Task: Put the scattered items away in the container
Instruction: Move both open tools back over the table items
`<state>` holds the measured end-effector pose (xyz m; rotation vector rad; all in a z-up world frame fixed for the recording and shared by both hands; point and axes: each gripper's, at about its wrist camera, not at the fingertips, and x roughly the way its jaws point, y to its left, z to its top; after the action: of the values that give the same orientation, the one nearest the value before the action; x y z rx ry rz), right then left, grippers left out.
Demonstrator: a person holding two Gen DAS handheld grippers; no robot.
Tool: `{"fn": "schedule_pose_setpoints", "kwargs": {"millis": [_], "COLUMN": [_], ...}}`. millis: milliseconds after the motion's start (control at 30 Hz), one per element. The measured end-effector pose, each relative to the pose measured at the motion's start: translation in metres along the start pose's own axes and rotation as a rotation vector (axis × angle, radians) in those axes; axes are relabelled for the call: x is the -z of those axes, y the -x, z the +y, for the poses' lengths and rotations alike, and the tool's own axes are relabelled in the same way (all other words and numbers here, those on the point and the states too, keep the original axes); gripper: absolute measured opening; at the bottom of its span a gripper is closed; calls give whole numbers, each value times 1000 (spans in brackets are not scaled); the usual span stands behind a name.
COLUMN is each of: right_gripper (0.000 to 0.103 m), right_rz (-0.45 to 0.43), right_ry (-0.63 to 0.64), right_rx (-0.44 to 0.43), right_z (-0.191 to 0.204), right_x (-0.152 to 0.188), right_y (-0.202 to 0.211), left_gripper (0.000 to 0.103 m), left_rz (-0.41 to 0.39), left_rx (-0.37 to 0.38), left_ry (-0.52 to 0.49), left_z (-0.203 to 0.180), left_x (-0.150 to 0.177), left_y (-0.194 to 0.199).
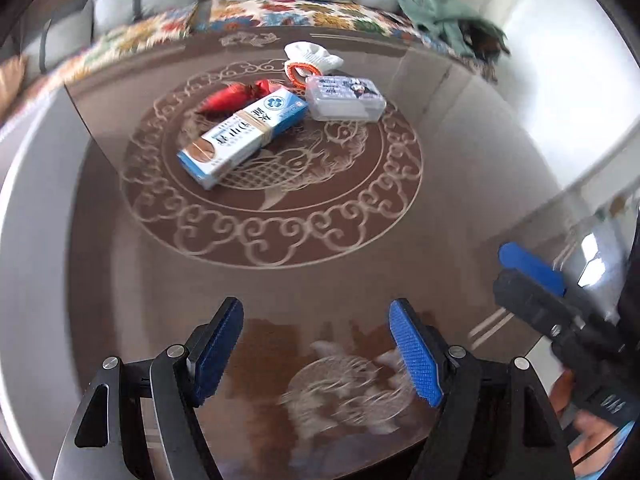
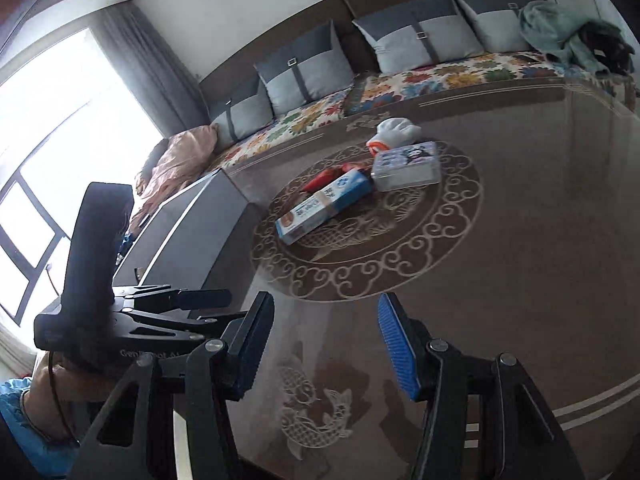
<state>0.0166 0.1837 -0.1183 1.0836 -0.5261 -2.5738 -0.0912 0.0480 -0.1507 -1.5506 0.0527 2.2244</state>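
Looking along both tools, we see the scattered items gathered in the carved medallion (image 1: 272, 168) at the middle of the brown glass-topped table (image 1: 460, 184). We take the blue-and-white carton (image 1: 244, 128) as our landmark. It lies flat and slantwise on the medallion. Just behind it, touching its far long side, lies the red packet (image 1: 232, 97). At the carton's far end, just beside its corner, sits the clear plastic case (image 1: 345, 98) with a printed label on its lid. Behind that case rests the white glove (image 1: 314, 54), its orange cuff (image 1: 298, 73) against the case's back edge.

We hold the left gripper (image 1: 316, 354) low over the near part of the table, well short of the carton, its blue-padded fingers spread wide with nothing between them. The right gripper (image 2: 326, 346) hovers likewise on the near side of the carton, its jaws wide apart and empty; over the bare glass beneath it a fish motif shows.

To the left of the carton, in the right wrist view, stands the grey container (image 2: 192, 232), an open box whose near wall and rim we can see; its inside is mostly hidden from us. In that same view a hand (image 2: 60, 380) with a blue sleeve grips the left tool's handle. Beyond the carton runs a sofa (image 2: 360, 80) with a flowered cover and grey cushions.
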Motion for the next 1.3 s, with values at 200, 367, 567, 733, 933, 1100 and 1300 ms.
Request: {"fn": "schedule_pose_setpoints", "kwargs": {"millis": [200, 367, 567, 733, 933, 1100, 1300], "right_gripper": [55, 55, 55, 55, 55, 55, 56], "right_rz": [10, 37, 55, 67, 100, 127, 150], "right_ry": [-70, -118, -141, -158, -161, -139, -137], "right_rx": [68, 83, 106, 125, 134, 129, 118], "right_z": [-45, -68, -81, -86, -83, -76, -76], "right_x": [4, 12, 18, 23, 31, 35, 40], "right_y": [3, 1, 2, 3, -3, -11, -22], "left_gripper": [75, 75, 75, 75, 75, 75, 75], "left_rz": [-16, -64, -101, -122, -137, -135, -126], "left_rx": [-81, -179, -226, -251, -260, -234, -202], "left_ry": [-39, -109, -143, -167, -179, -175, -169], "left_z": [-17, -45, -65, -72, -69, -61, -50], "left_x": [-3, -1, -4, -2, -2, -4, -7], "left_y": [-7, -5, -9, -9, -9, -13, -20]}}
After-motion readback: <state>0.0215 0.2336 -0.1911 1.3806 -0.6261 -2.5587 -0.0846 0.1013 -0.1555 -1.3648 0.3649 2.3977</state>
